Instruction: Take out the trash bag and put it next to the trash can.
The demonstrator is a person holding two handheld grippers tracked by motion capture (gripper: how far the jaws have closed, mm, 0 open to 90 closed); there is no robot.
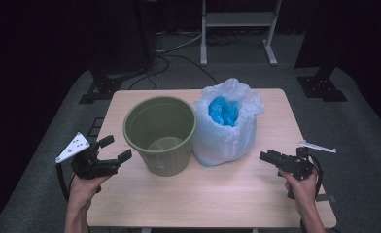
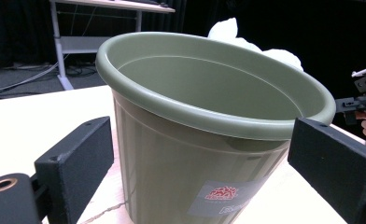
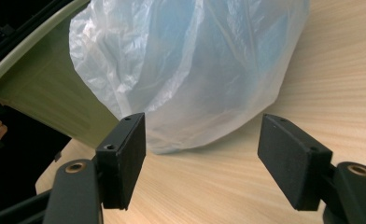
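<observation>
Approaching is the step in hand, by my judgement: the left hand-held gripper [image 1: 112, 151] hangs just beside the green bin [image 1: 161, 134], jaws wide and holding nothing, while the right hand-held gripper [image 1: 271, 158] points at the white plastic bag [image 1: 227, 127], its jaws also spread wide and empty. Bin and bag stand upright mid-desk, touching each other; blue material [image 1: 223, 111] shows in the bag's open mouth. Next, each probably needs to close in on its target, the left on the bin's rim, the right on loose bag film. The pale wooden desk [image 1: 203, 194] sits on grey floor in a dark room, a white frame [image 1: 237, 24] and cables behind.
</observation>
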